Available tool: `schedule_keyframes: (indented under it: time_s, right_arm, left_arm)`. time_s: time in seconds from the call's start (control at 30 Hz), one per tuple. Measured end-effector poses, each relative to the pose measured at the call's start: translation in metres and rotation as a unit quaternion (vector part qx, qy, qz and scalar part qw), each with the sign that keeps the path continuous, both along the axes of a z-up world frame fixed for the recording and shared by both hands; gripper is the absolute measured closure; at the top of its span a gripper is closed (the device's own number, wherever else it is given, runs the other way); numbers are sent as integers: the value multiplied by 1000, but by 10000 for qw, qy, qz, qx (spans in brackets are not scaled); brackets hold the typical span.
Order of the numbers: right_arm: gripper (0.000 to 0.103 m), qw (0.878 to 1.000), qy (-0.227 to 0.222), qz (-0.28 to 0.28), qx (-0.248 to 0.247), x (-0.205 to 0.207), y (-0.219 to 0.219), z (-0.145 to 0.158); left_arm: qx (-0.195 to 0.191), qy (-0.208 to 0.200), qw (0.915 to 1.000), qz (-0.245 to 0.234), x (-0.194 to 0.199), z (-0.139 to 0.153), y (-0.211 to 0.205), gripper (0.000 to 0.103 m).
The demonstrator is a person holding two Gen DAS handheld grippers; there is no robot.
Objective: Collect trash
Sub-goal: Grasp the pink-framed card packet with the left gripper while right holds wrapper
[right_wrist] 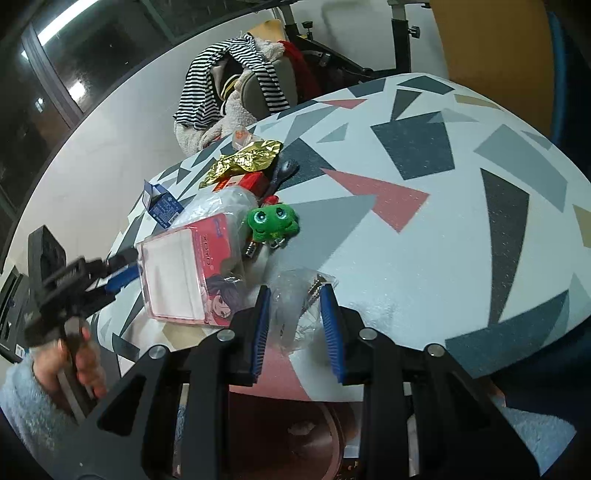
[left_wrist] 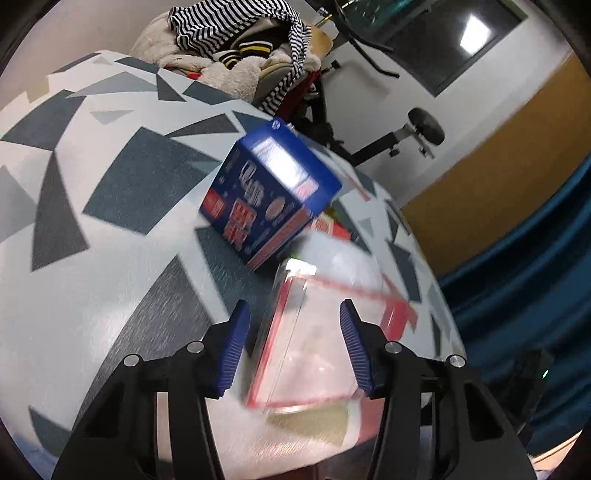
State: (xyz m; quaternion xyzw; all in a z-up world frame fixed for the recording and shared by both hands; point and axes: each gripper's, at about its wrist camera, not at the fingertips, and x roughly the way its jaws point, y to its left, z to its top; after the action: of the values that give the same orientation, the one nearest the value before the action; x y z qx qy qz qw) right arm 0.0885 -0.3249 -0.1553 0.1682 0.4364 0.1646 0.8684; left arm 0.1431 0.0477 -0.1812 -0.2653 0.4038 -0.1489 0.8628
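My left gripper [left_wrist: 291,350] sits wide open around the clear plastic box [left_wrist: 306,343], no squeeze yet; it's light, slick, flimsy, so I'd pinch its side walls gently. Right gripper [right_wrist: 295,328] straddles a crinkly bag [right_wrist: 295,310], open too.

Ceiling lights are glaring in the dark window [left_wrist: 476,33] and shining off the counter [left_wrist: 122,314], motion blur is smearing the blue box [left_wrist: 266,195] in the left view, and fisheye's bending the edges.

One blue box [right_wrist: 161,204], one clear pink-edged package [right_wrist: 177,275], one gold wrapper [right_wrist: 245,160], one green frog toy [right_wrist: 272,220], one crumpled plastic bag [right_wrist: 295,314]
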Motion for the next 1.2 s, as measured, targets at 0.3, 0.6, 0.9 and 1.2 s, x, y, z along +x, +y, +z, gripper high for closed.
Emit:
schedule_keyframes:
  time_s: [0.3,0.6,0.9,1.2]
  right_arm:
    - [72,9998,-70,-47,168,-5,-5,1]
    - [72,9998,-102,36,180,-9,-3,0]
    - [72,9997,-137,5,207,-10,-5,2]
    - [72,9992,-278,80,265,-13,-2,14]
  left_arm:
    - [-310,274,9990,-182,22,-12,-1,51]
    - [-296,406,9982,-327,15,-24,-3,44]
    - [-74,272,9952,-938,3,-9,-20,73]
    - [437,-467,9926,-1028,-44,62,-23,84]
